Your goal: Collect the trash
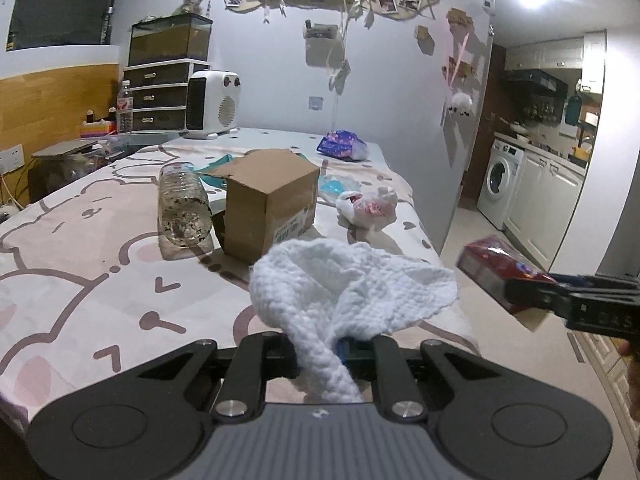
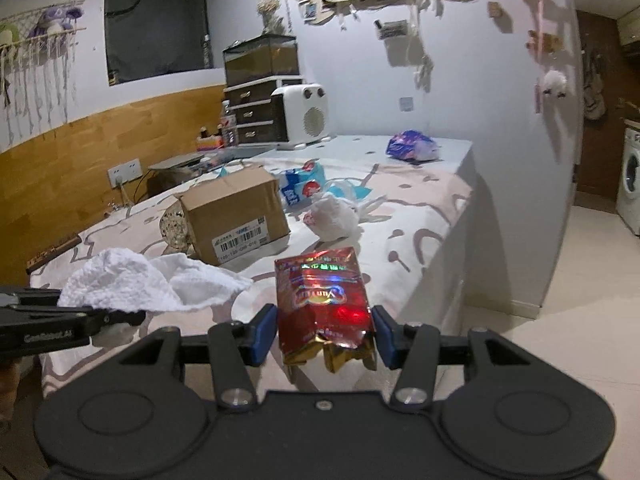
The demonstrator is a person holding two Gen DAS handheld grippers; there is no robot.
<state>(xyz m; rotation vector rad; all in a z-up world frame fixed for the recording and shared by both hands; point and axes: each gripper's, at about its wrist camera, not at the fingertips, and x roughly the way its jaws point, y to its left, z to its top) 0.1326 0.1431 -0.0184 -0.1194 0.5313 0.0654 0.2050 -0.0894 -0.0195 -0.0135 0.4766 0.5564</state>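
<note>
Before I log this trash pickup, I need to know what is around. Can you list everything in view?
white cloth: one, white, clamped in the left gripper, above the table's near edge
snack bag: one, red and gold foil, clamped in the right gripper
cardboard box: one, brown, mid-table, flaps open
plastic bottle: one, clear, lying left of the box
crumpled bag: one, white, right of the box
blue packs: blue and white, count unclear, behind the box
purple wrapper: one, purple, table's far end
fan heater: one, white, far end
drawer unit: one, dark, three drawers, beside the heater
table: one, pink patterned cover
left gripper: black, shut on the cloth
right gripper: black, blue pads, shut on the bag
</note>
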